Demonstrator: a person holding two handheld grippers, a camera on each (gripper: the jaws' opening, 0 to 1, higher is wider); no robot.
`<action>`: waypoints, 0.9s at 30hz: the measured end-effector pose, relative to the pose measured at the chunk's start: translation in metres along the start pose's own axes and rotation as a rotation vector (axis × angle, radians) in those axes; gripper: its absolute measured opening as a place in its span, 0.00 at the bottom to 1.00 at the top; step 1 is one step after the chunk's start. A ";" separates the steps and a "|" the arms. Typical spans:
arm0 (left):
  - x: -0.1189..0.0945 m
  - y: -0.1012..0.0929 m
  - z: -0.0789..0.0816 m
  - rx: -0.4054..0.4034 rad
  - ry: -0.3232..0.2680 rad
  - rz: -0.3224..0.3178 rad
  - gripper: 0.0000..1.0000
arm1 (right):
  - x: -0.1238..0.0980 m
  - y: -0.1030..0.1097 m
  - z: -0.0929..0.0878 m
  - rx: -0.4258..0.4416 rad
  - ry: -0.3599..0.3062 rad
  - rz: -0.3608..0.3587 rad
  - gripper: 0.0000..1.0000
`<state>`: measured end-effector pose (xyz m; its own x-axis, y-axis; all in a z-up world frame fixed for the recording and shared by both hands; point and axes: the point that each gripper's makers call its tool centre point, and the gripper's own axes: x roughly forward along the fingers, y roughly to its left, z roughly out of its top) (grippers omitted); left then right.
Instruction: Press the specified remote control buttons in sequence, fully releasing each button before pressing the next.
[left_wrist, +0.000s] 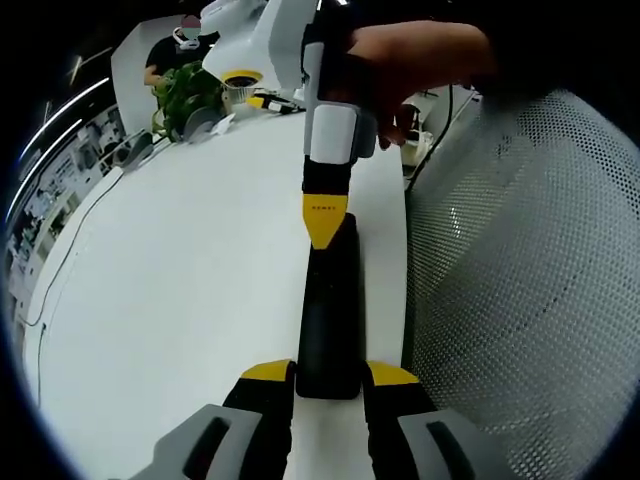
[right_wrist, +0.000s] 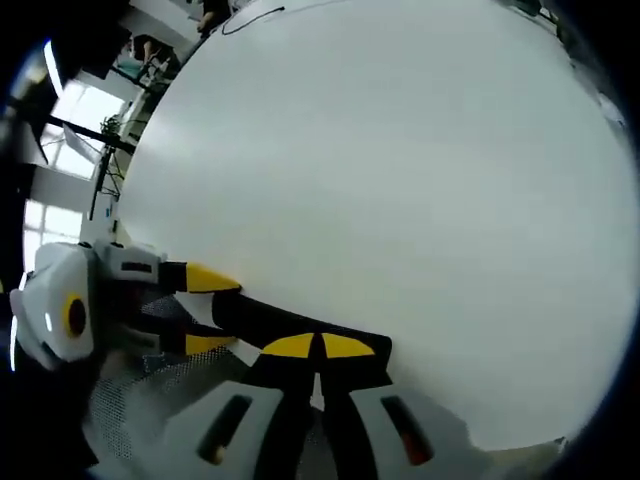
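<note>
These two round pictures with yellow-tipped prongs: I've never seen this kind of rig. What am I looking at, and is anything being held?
No robot here: a person holds a two-jaw tool in each hand, and a fisheye camera rides on each tool, looking along its jaws.

In the left gripper view, the left tool rises from the bottom, its yellow-tipped jaws on either side of the near end of a black remote control lying on a white table. The right tool comes down from above in the person's hand, its closed yellow tip on the remote's far end, apparently pressing.

The right gripper view shows the same scene from the other end: the right tool, jaws together, on the remote, with the left tool gripping it from the left.

Plants and clutter sit at the table's far end.
</note>
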<state>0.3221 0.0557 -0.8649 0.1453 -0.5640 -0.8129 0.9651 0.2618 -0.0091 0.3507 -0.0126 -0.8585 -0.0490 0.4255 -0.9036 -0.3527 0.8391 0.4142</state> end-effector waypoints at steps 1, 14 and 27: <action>0.000 0.000 0.000 -0.001 0.000 0.000 0.27 | 0.000 0.001 -0.001 0.007 0.008 0.006 0.00; -0.001 0.002 0.000 -0.008 0.002 0.006 0.26 | 0.000 0.009 -0.010 0.034 0.061 0.056 0.00; 0.000 0.003 0.001 -0.001 0.000 0.006 0.25 | 0.004 0.009 -0.013 0.007 0.078 0.044 0.00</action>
<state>0.3251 0.0560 -0.8643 0.1510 -0.5621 -0.8131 0.9639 0.2662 -0.0050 0.3351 -0.0076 -0.8596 -0.1371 0.4343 -0.8903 -0.3425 0.8226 0.4539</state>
